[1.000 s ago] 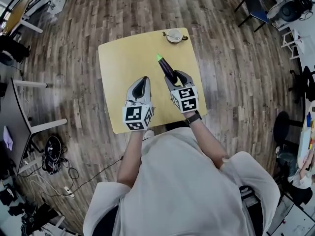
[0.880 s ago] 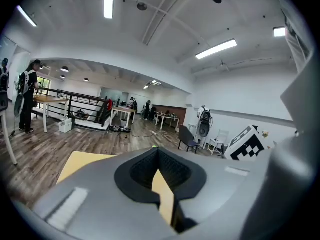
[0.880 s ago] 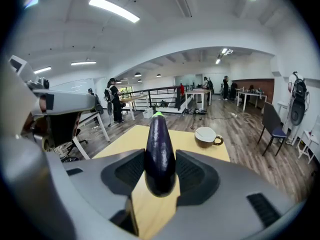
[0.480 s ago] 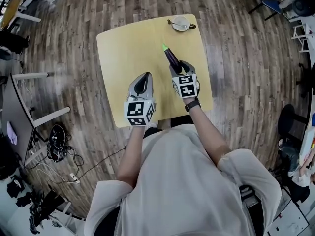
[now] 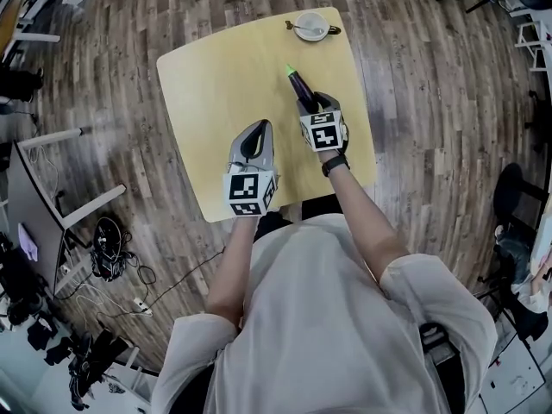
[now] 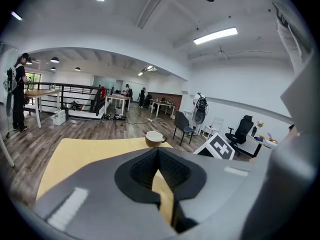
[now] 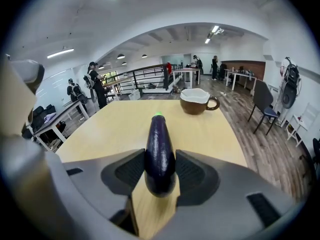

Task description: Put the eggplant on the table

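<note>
A dark purple eggplant [image 5: 299, 84] with a green tip is held in my right gripper [image 5: 312, 103], over the right half of the yellow table [image 5: 216, 84]. In the right gripper view the eggplant [image 7: 159, 149] points away from me toward the cup, and my right gripper [image 7: 160, 171] is shut on its thick end, both pads pressed to its sides. My left gripper [image 5: 259, 128] hovers over the table's near part, to the left of the right one. In its own view the left gripper [image 6: 158, 151] has its tips together with nothing between them.
A brown cup with a white inside [image 5: 310, 26] stands at the table's far edge, also seen ahead of the eggplant as the cup [image 7: 196, 101]. Wooden floor surrounds the small table. Chairs, desks and people stand far off in the room.
My right gripper has come down toward the table with the eggplant still in it. The left gripper has sunk a little too. Neither grip has changed.
</note>
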`<state>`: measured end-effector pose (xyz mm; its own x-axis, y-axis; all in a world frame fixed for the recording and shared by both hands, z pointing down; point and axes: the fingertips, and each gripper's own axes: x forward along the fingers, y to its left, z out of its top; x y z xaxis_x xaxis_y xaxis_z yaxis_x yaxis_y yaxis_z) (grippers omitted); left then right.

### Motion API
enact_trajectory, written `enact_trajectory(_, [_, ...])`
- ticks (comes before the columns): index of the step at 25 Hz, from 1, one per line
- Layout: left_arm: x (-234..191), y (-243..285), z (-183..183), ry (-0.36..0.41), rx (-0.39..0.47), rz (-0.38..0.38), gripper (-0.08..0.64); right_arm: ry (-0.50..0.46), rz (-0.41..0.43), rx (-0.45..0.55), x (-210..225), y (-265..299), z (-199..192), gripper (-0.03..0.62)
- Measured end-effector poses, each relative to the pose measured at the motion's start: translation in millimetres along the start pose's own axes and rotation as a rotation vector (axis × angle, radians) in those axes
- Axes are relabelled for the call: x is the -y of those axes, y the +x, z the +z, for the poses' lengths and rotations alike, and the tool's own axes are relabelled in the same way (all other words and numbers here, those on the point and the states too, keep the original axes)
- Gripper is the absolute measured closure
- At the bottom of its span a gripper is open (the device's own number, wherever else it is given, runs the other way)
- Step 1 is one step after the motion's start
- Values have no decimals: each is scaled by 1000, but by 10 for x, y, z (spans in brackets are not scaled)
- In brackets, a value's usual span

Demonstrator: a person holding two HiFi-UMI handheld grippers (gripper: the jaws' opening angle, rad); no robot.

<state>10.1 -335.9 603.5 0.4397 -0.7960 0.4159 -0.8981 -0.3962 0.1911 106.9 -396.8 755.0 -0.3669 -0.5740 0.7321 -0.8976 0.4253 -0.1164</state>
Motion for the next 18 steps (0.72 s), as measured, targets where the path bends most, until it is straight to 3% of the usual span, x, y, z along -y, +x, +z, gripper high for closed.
enact_trajectory(12, [-127,-40,71,-41,37,16,552,-38,-9,-27,23,203,-96,397])
enact_trajectory(14, [-136,-79,107,-46,53,17,553,-25,11,-29,-19,205,-106,354])
enact_trajectory(18, [-193,-154,182,-45,74,25,552,-29,28,26,-106,90,39,354])
